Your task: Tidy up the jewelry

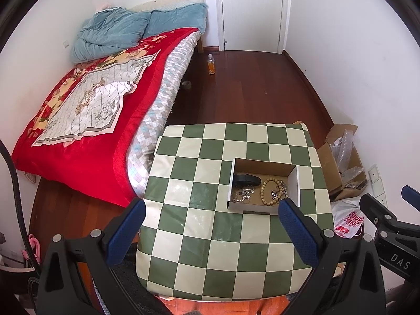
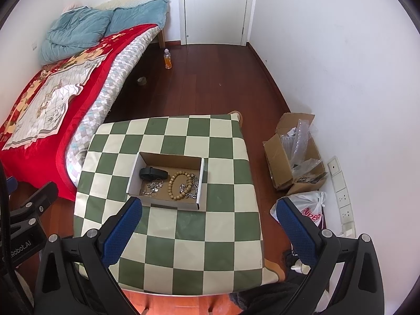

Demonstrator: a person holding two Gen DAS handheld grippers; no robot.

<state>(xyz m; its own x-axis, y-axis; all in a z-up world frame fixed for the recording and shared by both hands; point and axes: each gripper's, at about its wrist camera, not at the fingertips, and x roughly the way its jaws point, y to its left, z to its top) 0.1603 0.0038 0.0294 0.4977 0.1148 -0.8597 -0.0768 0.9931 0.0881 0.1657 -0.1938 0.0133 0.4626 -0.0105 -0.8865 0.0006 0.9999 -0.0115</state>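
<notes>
Blue-padded fingers of the left tool (image 1: 210, 225) and right tool (image 2: 207, 223) stand wide apart, holding nothing, above the near edge of a bench (image 2: 183, 257) covered in a green-and-cream checked cloth. Just beyond them, near the cloth's middle, an open cardboard box (image 2: 134, 174) holds the jewelry: a wooden bead bracelet (image 2: 173, 185), a black band (image 2: 152, 173), a tangle of silver chains (image 2: 153, 187) and a heavier silver link chain (image 2: 191, 191). Left of the bench lies a bed (image 1: 86, 120) with a red blanket. Farther off, a bottle (image 2: 168, 59) stands on the wooden floor before a white door (image 2: 215, 8).
</notes>
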